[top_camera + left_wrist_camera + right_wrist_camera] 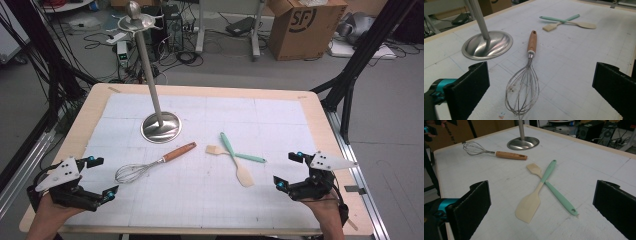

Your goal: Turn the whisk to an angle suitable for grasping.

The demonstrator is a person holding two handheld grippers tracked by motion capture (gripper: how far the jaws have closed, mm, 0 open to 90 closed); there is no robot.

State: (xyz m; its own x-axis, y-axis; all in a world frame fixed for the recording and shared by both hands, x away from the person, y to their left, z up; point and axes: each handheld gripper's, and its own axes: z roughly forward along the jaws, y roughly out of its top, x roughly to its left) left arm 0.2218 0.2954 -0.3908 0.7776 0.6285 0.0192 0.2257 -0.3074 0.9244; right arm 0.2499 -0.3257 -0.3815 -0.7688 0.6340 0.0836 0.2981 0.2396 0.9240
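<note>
High view: stand point(150, 75) top perhaps cropped

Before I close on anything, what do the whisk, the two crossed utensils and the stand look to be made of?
Whisk: thin bare metal wires, dull sheen, with a handle that looks like wood, brown and matte.
Spatula: cream blade, mint handle, matte and smooth, probably silicone.
Brush: cream bristles on a mint handle, likely silicone too.
Stand: brushed metal, reflective domed base, probably steel.
</note>
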